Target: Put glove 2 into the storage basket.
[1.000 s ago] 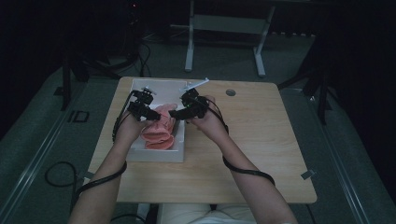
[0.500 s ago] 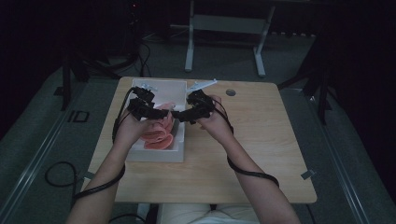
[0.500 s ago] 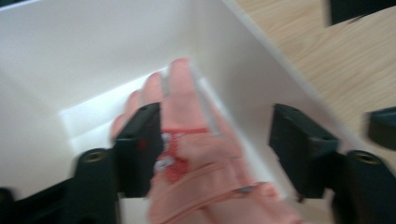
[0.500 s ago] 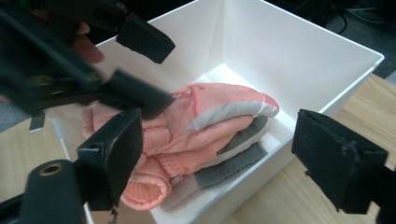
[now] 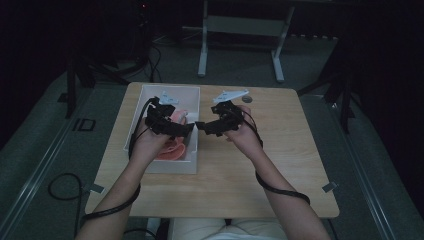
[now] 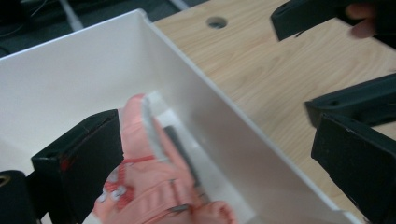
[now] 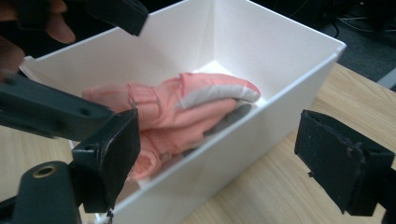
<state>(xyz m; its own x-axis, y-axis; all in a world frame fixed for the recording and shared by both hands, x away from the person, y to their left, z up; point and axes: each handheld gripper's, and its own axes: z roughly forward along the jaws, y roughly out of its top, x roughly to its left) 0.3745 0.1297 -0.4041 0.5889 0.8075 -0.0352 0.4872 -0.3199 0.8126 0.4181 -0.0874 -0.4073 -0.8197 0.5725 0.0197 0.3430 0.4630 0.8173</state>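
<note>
At the left of the high view, a white box (image 5: 192, 95) sits on the left part of the wooden table (image 5: 280, 165), with a pink garment (image 5: 172, 147) lying inside it. The left gripper (image 5: 189, 129) hovers over the box's right side, a hand (image 5: 147, 145) behind it. In the left gripper view its jaws stand wide apart, one inside the box beside the pink garment (image 6: 149, 186), the other outside over the table, the box wall (image 6: 224, 126) between them. Just right of centre in the high view, the right gripper (image 5: 201, 125) points left, its tip nearly meeting the left one above the box's right wall. In the right gripper view its jaws are spread wide, holding nothing, with the box (image 7: 280, 42) and garment (image 7: 187, 107) ahead. A small dark hole (image 5: 246, 99) marks the table near its far edge.
</note>
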